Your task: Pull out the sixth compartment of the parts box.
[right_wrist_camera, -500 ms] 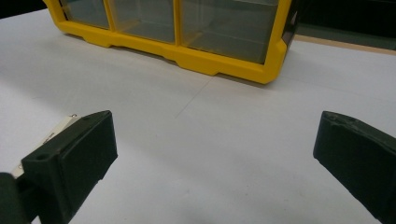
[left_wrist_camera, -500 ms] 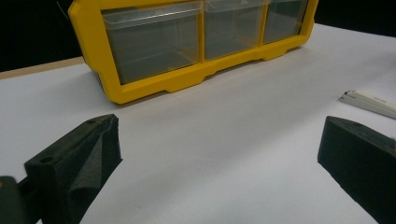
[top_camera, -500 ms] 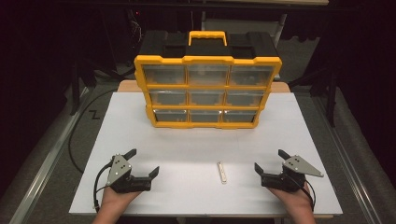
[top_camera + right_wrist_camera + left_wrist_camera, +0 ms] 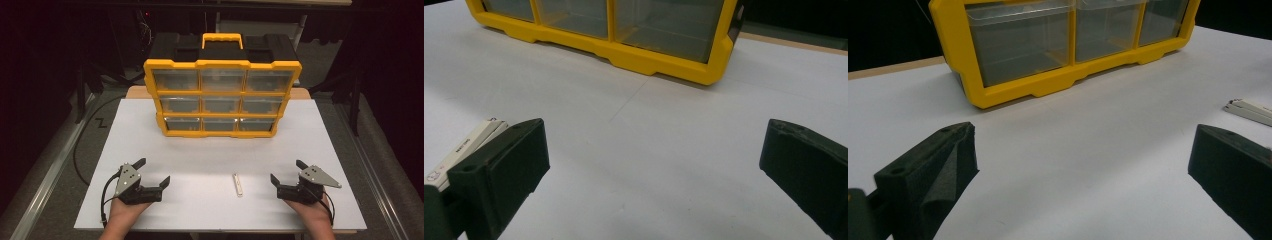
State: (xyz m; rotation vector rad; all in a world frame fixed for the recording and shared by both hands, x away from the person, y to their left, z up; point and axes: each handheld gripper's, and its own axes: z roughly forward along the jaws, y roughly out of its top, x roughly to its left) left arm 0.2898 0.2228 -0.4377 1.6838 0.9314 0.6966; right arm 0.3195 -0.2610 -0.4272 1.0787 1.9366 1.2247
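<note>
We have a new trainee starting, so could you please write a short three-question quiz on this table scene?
1. True or false: the left gripper holds the small white flat stick.
2. How many clear drawers front the yellow plastic organiser box?
3. Which gripper is nearer the stick: A left, B right?

Key: 1 false, both the left and the right gripper are open and empty. 2 nine. 3 B.

High view overhead, facing forward-down over whole bench (image 4: 150, 200). Both gripper views low, close, facing yellow organiser (image 4: 222, 97); all share it.
</note>
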